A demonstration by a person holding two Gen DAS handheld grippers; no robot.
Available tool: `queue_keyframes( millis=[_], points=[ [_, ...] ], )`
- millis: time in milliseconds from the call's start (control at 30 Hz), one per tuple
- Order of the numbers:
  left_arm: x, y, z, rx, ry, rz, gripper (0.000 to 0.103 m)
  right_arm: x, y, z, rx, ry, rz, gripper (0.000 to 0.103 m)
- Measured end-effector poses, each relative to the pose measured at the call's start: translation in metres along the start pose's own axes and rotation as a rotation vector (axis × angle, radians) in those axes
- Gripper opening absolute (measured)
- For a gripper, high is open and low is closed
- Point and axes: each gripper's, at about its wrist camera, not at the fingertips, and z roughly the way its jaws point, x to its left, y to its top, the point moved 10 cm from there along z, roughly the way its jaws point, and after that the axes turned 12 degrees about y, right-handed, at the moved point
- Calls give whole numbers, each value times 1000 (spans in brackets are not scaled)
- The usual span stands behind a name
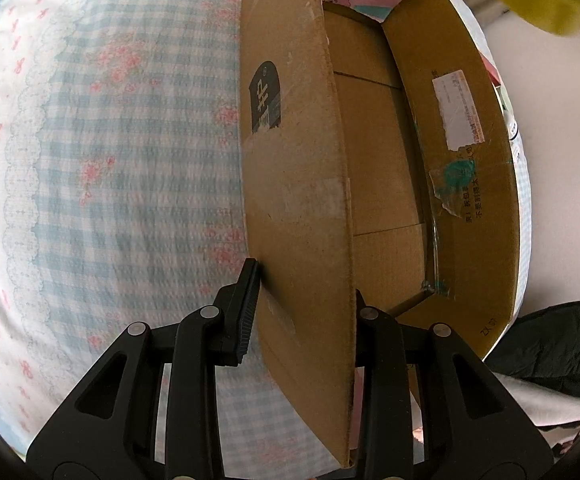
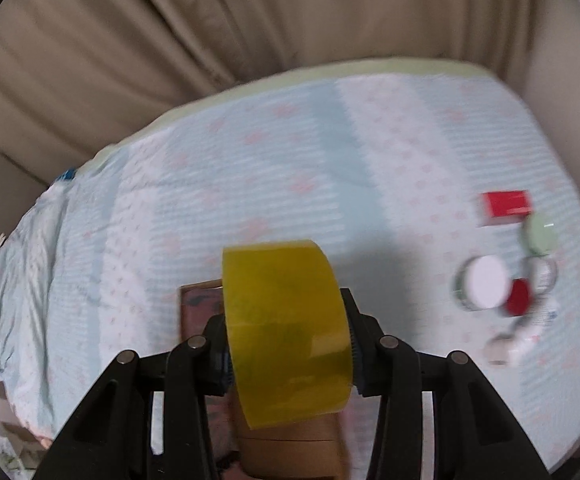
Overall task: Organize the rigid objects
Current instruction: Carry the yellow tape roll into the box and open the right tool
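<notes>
Left claw (image 1: 301,308) clamped on cardboard box (image 1: 373,160) flap, bracing it on the bed (image 1: 110,160). Right claw (image 2: 288,344) clamped on yellow tape roll (image 2: 286,332), aloft above box. Farther off, jars (image 2: 489,284) and red box (image 2: 507,203) not yet packed; early going, probably.

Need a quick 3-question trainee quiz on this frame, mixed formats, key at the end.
1. True or false: the left gripper is shut on a flap of the cardboard box.
2. What does the right gripper hold? A) red box B) yellow tape roll C) white-lidded jar
3. Fill in: the loose jars, among them the white-lidded jar, lie on the ____.

Key: 1 true; 2 B; 3 bedsheet.
</notes>
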Motion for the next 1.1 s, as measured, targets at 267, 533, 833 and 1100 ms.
queue_keyframes(
  millis=[267,533,833,1100],
  points=[
    [1,0,0,-2,-9,-11,28,32,-35,93,157,34,-1,40],
    [3,-2,0,-2,-8,-9,28,25,-57,133,229,12,10,40],
    [-1,0,2,5,-2,8,28,17,-53,134,228,-16,-12,103],
    [-3,1,1,5,4,21,28,21,-47,124,181,1,-62,103]
  ],
)
